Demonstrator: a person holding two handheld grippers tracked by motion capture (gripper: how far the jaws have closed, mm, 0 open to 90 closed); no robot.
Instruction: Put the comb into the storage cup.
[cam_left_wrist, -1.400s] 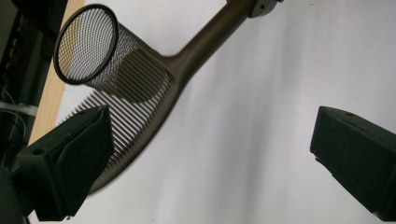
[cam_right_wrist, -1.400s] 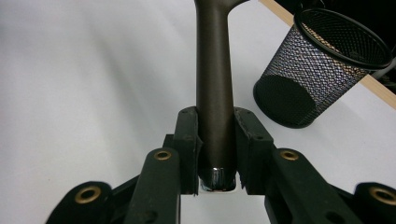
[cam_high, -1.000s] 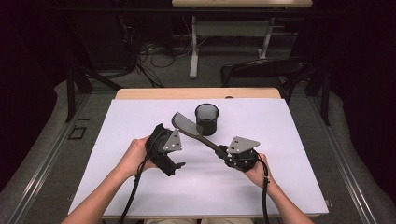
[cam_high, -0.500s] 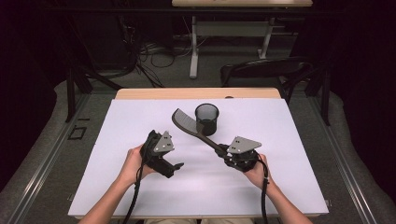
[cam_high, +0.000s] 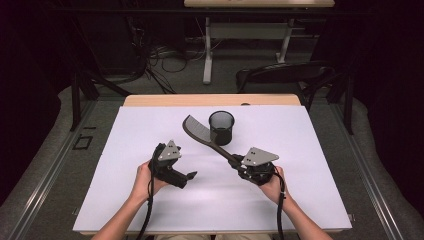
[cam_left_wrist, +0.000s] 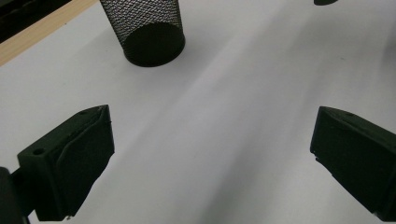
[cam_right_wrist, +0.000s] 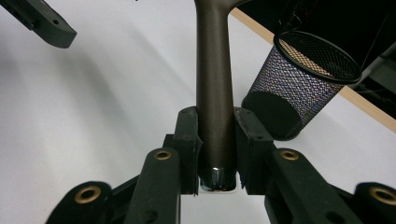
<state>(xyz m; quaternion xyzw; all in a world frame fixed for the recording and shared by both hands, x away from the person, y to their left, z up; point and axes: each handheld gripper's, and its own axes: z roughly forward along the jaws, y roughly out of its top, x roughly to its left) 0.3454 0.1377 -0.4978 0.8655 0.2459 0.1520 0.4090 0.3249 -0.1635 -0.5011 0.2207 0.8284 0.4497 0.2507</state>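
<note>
A dark spatula (cam_high: 202, 135) slants up over the white table top, its flat head toward the far left and its handle (cam_right_wrist: 214, 88) clamped between my right gripper's pads. My right gripper (cam_high: 239, 162) is shut on that handle near its end, right of centre. A black mesh cup (cam_high: 221, 127) stands upright just behind the spatula; the cup (cam_right_wrist: 303, 79) also shows at the right in the right gripper view. My left gripper (cam_high: 189, 177) sits low over the table at the left, open, with only bare table between its fingers (cam_left_wrist: 70, 163). The mesh cup (cam_left_wrist: 144, 28) lies far ahead of it.
The white sheet (cam_high: 125, 150) covers the table, with a wooden strip (cam_high: 210, 100) along the far edge. Beyond the table stand a dark chair (cam_high: 285, 75) and cables on the floor. Two forearms come in from the bottom.
My left gripper has sunk toward the table and drifted slightly nearer the front edge. The right gripper and the spatula have stayed where they were.
</note>
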